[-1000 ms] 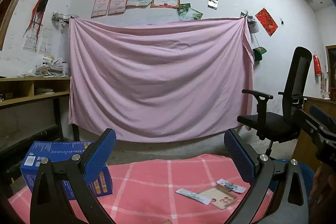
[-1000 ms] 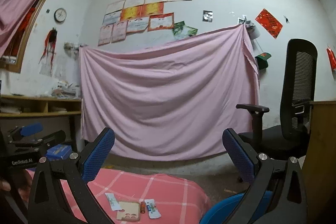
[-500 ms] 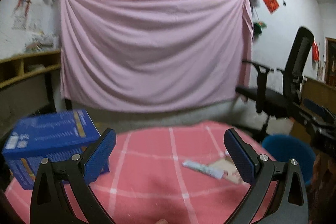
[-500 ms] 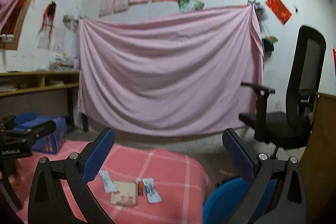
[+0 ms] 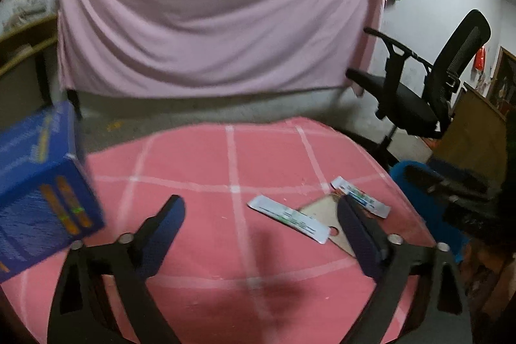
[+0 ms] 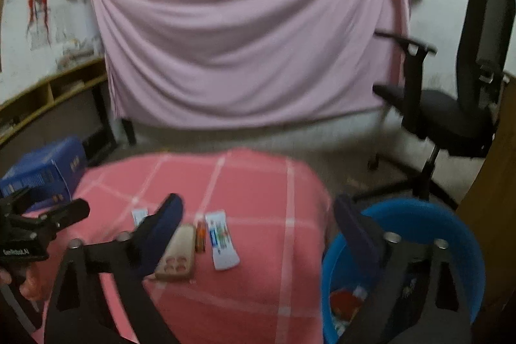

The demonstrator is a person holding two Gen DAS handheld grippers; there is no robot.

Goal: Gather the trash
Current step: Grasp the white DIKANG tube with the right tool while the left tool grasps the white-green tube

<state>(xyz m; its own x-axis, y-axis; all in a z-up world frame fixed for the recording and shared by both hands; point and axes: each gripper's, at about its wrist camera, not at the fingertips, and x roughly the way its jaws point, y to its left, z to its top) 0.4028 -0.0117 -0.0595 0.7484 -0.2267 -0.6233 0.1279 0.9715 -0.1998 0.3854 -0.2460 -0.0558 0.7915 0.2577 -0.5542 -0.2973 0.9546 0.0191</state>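
Several bits of trash lie on the pink checked tablecloth [image 5: 193, 157]: a long white sachet [image 5: 288, 218], a beige card with holes [image 5: 317, 208] and a second printed wrapper [image 5: 359, 197]. In the right wrist view the same card [image 6: 177, 253], a small orange piece [image 6: 200, 234] and a white sachet [image 6: 221, 239] lie side by side. My left gripper [image 5: 261, 224] hovers above the cloth, jaws closing with nothing between them. My right gripper [image 6: 258, 218] hangs over the table's right edge, jaws also closing on nothing. A blue bin [image 6: 451, 228] with some trash inside stands beside the table.
A blue cardboard box [image 5: 38, 189] stands on the table's left side. A black office chair [image 6: 451, 105] is behind the bin, and a wooden cabinet [image 5: 474, 131] at far right. A pink sheet [image 5: 209, 5] hangs on the back wall, with shelving [image 6: 48, 92] on the left.
Both views have tipped down from the wall to the table and come closer to the trash. Both pairs of fingers stand a little narrower than before.
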